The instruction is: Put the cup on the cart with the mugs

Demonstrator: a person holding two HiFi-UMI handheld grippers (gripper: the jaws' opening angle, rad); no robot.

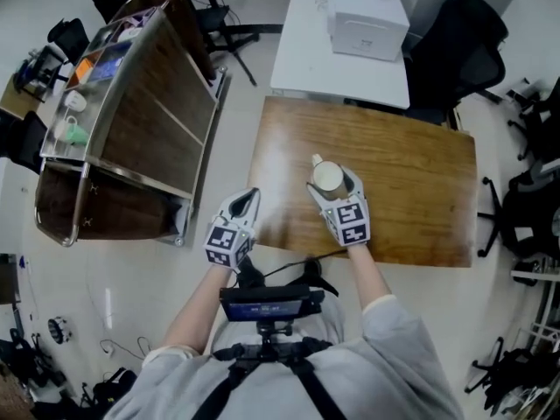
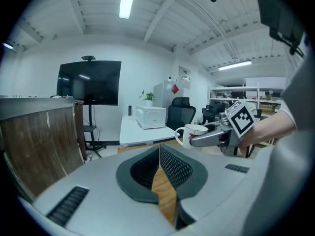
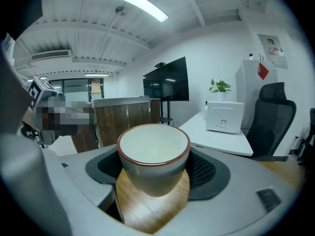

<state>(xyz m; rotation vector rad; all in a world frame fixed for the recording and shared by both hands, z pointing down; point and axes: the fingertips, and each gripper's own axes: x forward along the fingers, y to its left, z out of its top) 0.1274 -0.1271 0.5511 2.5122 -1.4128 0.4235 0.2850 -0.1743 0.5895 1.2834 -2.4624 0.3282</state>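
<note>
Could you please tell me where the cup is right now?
In the head view the cup is held in the right tool, above the wooden table, right of the cart.

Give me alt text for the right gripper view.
A cream cup with a brown rim is clamped in the right gripper, over a wooden table. Behind stand a wooden cart, a dark screen and a white desk.
</note>
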